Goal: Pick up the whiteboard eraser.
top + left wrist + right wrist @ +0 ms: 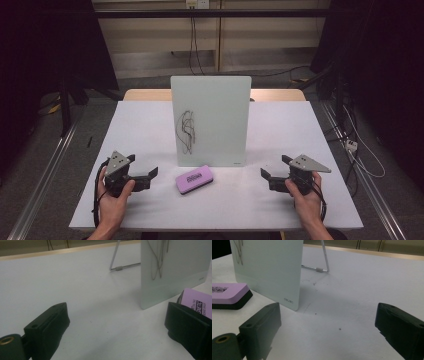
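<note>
"Looking down at the white table [150,210], what do you see?"

"A person sits at the near side, with a black gripper in each hand. The left gripper [150,176] is on the left and the right gripper [266,178] is on the right. They are well apart, and both point in toward the middle."

"What is in the middle?"

"A purple eraser [194,178] with a black bottom. It lies flat on the table between the two grippers, a bit nearer the left one. Just behind it stands a small white board [210,120], leaning back on a thin metal stand [324,261]. The board has a dark scribble [187,131] on it."

"Is the left gripper holding the eraser?"

"No. In the left gripper view its two black jaws stand wide apart with bare table between them. The eraser [197,303] peeks out behind the jaw on the right of that view, and I cannot tell if it touches that jaw."

"And the right gripper?"

"Its jaws are wide apart too, with nothing between them. In the right gripper view the eraser [229,293] lies off to the left, in front of the board [268,267], and does not touch the gripper."

"So the eraser is on its own?"

"Yes, it rests on the table, and no jaw has hold of it."
</note>
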Available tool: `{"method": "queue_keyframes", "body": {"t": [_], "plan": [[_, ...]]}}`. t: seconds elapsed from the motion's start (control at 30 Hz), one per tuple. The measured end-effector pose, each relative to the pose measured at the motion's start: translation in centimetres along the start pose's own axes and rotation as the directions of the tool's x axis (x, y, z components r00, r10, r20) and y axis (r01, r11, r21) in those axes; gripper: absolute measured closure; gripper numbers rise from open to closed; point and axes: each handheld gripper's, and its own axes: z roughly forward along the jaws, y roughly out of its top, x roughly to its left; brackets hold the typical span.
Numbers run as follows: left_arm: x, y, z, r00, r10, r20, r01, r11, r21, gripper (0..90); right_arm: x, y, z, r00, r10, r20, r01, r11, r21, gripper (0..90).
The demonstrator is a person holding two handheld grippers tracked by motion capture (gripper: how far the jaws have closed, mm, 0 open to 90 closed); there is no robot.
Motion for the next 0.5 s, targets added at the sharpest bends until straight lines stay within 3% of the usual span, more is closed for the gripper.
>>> {"method": "queue_keyframes", "body": {"t": [0.4,0.5], "plan": [[-0.08,0.37,0.39,0.9994,-0.001,0.035,0.0,0.9996,0.028,6.1,-0.27,-0.03,-0.17,0.9997,0.007,-0.024,-0.006,1.0,0.015,6.8],[0.05,0.41,0.6,0.9976,-0.006,0.069,0.002,0.9984,0.056,6.7,-0.22,0.0,-0.16,0.9996,0.006,-0.026,-0.005,1.0,0.017,6.9]]}}
